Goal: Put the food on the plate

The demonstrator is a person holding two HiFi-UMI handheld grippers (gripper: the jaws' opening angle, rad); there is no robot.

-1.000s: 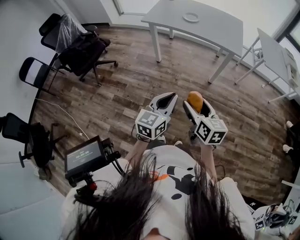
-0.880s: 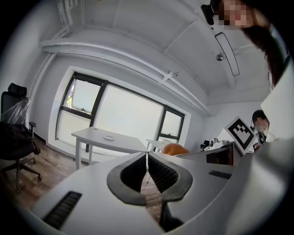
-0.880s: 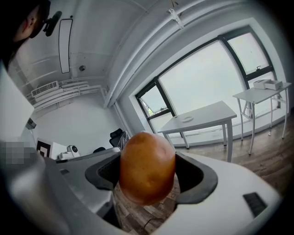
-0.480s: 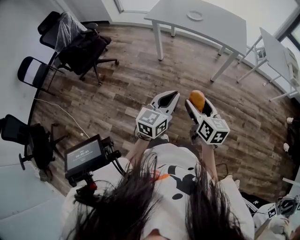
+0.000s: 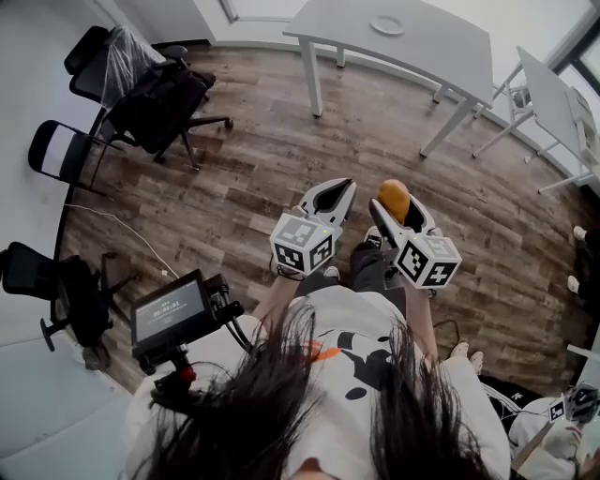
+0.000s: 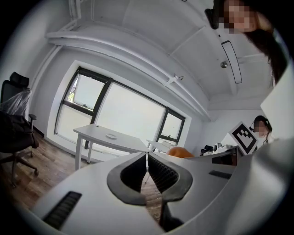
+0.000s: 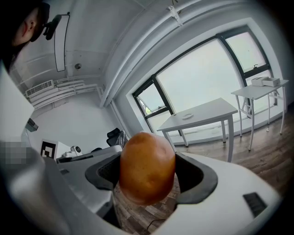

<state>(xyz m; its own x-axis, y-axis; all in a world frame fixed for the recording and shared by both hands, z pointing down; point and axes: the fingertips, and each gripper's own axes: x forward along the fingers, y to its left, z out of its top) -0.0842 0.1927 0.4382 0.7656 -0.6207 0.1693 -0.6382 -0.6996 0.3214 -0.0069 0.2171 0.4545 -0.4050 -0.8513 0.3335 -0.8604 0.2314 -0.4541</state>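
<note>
Food gripped, plate far across the room.

My right gripper (image 5: pixel 394 208) has its jaws clamped on the round orange-brown food (image 7: pixel 147 167), above the wooden floor (image 5: pixel 281 159). My left gripper (image 5: pixel 337 192) has its jaws closed tip to tip on nothing. The plate (image 5: pixel 386 25) sits on the white table (image 5: pixel 450 66), well apart from me. Next, I judge, I walk over and lower the food onto it.

Daylight came through the windows (image 6: pixel 128 114), which were blown out to near white in both gripper views. The room was evenly bright; only faint, soft shadows lay under the table (image 5: pixel 412 47) on the floor (image 5: pixel 281 159). Both gripper views were fisheye, bent hard at the edges and ringed in black. The potato (image 7: pixel 147 167) showed a dull sheen, and the hair (image 5: pixel 281 403) in the head view was slightly blurred.
</note>
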